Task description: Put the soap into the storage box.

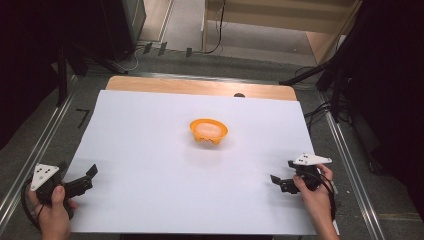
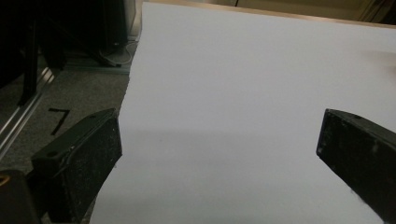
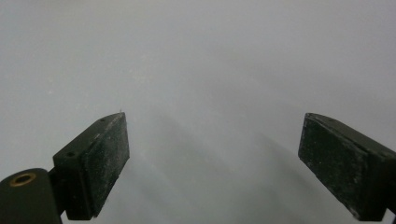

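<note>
Near the table's front edge, the left gripper (image 1: pixel 90 177) sits low at the left with its jaws wide apart. The right gripper (image 1: pixel 281 175) sits low at the right, jaws wide apart too. Farther back, the orange bowl (image 1: pixel 208 131) stands on the white sheet (image 1: pixel 150 150), well apart from both.

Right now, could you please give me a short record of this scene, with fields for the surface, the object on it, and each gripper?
Surface: white sheet covering a wooden table
Object: orange bowl, upright, near the middle of the sheet, something pale inside
Left gripper: open, holding nothing, at the sheet's near left edge
Right gripper: open, holding nothing, near the sheet's right edge
Contact with bowl: none; both grippers are apart from it
</note>
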The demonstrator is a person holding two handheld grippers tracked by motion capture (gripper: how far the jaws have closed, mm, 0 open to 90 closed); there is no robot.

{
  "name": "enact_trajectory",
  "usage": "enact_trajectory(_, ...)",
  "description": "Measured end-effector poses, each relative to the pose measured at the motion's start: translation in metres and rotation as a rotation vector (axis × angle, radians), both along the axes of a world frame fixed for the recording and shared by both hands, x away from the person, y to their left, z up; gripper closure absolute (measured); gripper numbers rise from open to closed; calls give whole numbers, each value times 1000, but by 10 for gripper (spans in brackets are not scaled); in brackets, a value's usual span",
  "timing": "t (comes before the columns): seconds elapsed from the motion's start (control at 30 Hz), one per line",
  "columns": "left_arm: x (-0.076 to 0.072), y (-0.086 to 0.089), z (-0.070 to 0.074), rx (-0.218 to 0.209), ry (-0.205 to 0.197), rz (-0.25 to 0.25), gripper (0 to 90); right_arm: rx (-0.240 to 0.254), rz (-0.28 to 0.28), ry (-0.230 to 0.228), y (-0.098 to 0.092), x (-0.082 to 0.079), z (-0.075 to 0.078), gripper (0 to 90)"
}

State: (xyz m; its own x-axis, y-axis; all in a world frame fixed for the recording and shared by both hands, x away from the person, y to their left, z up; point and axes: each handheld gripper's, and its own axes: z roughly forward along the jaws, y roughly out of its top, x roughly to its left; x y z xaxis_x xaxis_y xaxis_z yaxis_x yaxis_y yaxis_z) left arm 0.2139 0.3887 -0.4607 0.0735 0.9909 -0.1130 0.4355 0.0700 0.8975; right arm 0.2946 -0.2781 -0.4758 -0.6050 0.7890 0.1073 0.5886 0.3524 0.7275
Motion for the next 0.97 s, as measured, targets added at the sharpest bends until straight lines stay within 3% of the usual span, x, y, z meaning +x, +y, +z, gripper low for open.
enact_trajectory(0.1,0,0,0,0,0,0,7,16,-10,-8,-4,-7,-3,90)
enact_trajectory(0.2,0,0,0,-2,-1,0,7,26,-42,-45,-16,-21,-7,90)
enact_trajectory(0.43,0,0,0,-3,1,-2,7,92,-104,-98,-41,-44,-10,90)
enact_trajectory(0.53,0,0,0,-2,0,0,7,89,-117,-100,-47,-51,-11,90)
enact_trajectory(0.6,0,0,0,-2,1,-1,7,103,-128,-128,-53,-59,-12,90)
enact_trajectory(0.97,1,1,0,-4,7,-12,7,117,-141,-89,-59,-59,-14,95)
